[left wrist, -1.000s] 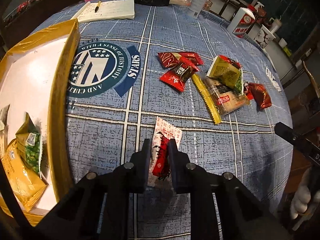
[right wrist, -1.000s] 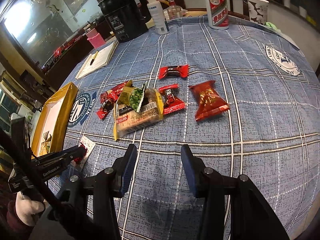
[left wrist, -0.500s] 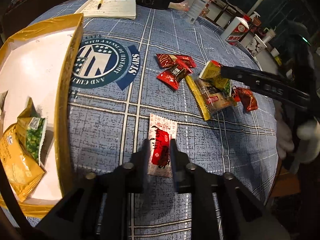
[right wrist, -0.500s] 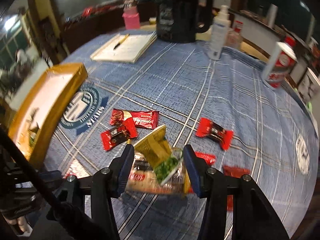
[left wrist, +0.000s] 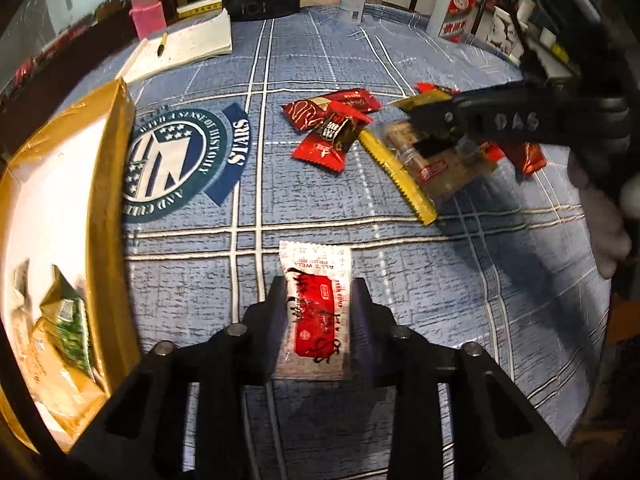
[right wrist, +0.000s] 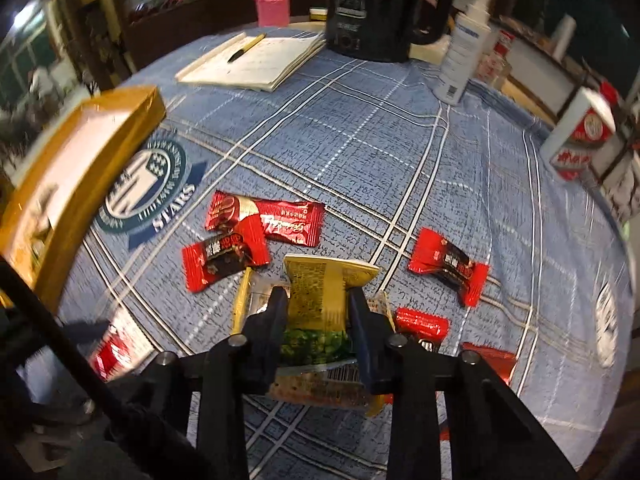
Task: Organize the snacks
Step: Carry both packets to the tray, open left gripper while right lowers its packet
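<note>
The left claw [left wrist: 318, 300] stands open around a flat white-and-red snack packet [left wrist: 316, 312] lying on the blue checked bench [left wrist: 500, 300]. The right claw [right wrist: 318, 312] grips a yellow-green pea packet [right wrist: 320, 292], right of the yellow cardboard box [right wrist: 80, 152].

Dim warm light, fisheye bending, blurred edges

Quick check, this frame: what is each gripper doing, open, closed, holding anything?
Left gripper: open, fingers straddling the white-and-red sachet lying on the tablecloth.
Right gripper: fingers against the yellow-green snack packet; firm grip cannot be told.
</note>
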A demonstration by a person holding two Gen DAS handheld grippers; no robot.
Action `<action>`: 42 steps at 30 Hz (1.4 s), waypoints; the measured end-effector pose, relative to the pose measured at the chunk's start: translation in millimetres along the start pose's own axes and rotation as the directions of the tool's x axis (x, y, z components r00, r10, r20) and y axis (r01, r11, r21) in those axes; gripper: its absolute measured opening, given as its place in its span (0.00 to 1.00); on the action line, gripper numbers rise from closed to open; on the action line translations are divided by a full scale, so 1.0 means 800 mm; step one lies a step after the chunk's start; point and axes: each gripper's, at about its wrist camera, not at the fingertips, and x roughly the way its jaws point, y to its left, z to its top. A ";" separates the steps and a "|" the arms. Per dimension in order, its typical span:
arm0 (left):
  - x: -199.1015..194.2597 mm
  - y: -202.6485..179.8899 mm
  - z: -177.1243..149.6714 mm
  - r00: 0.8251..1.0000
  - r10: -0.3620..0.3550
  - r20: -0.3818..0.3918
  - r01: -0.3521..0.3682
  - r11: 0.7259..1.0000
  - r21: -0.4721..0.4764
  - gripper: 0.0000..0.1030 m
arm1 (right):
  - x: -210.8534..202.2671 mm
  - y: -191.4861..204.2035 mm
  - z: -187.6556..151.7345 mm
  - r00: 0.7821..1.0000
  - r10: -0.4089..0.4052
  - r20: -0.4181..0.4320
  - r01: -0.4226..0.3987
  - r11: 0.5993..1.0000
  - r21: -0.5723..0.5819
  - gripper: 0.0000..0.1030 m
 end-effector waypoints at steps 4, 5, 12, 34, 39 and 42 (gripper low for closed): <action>-0.005 0.022 0.001 0.999 -0.040 0.009 0.041 0.996 -0.085 0.30 | -0.010 -0.008 -0.009 1.000 -0.007 0.014 0.006 0.999 0.042 0.28; -0.009 0.028 0.001 0.999 -0.048 0.018 0.049 0.993 -0.107 0.30 | -0.016 -0.011 -0.011 1.000 -0.008 0.021 0.007 0.998 0.059 0.28; -0.066 0.061 -0.002 0.989 -0.088 0.119 0.114 0.965 -0.235 0.30 | -0.053 -0.011 -0.024 0.997 0.029 0.076 -0.037 0.993 0.114 0.28; -0.155 0.283 -0.016 0.962 0.137 0.235 -0.011 0.884 -0.468 0.30 | -0.114 0.209 0.124 0.943 0.161 0.291 -0.120 0.981 -0.153 0.29; -0.120 0.319 -0.008 0.976 0.112 0.188 -0.011 0.882 -0.470 0.30 | -0.037 0.266 0.114 0.965 0.218 0.143 -0.194 0.967 -0.168 0.29; -0.100 0.333 -0.003 0.983 0.091 0.161 -0.005 0.884 -0.468 0.30 | -0.001 0.289 0.115 0.968 0.234 0.092 -0.218 0.963 -0.157 0.29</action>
